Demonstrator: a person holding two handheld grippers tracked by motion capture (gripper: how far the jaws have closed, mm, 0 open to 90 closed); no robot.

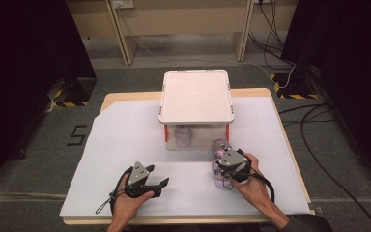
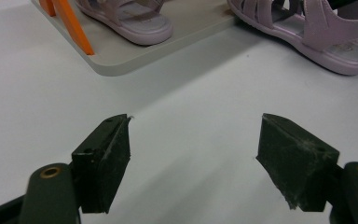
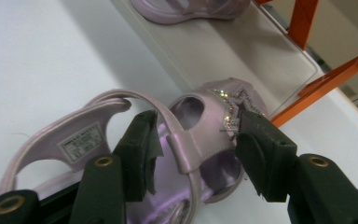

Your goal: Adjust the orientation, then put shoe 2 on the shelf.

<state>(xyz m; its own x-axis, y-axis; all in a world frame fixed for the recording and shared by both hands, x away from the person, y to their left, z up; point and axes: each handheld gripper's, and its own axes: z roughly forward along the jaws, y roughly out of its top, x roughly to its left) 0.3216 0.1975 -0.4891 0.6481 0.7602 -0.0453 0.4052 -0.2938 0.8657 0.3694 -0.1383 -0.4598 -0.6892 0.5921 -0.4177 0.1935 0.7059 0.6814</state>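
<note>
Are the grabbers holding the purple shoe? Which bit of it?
No. The right gripper has its jaws on either side of the sandal's middle strap, but they are apart and not pinching it. The left gripper is open over bare table.

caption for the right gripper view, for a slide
Right gripper open astride the strap of a lilac sandal lying beside the shelf.

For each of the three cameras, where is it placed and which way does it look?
High view: above the person's side, looking forward and down on the table; both forearms enter from below, each with a hand-held gripper.
Left gripper view: on the left hand-held gripper, looking along its open jaws over the white table at two sandals.
Right gripper view: on the right hand-held gripper, looking down at the table sandal between its jaws.
Shared: both gripper views show this sandal and the rack sandal on the orange-legged rack.
</note>
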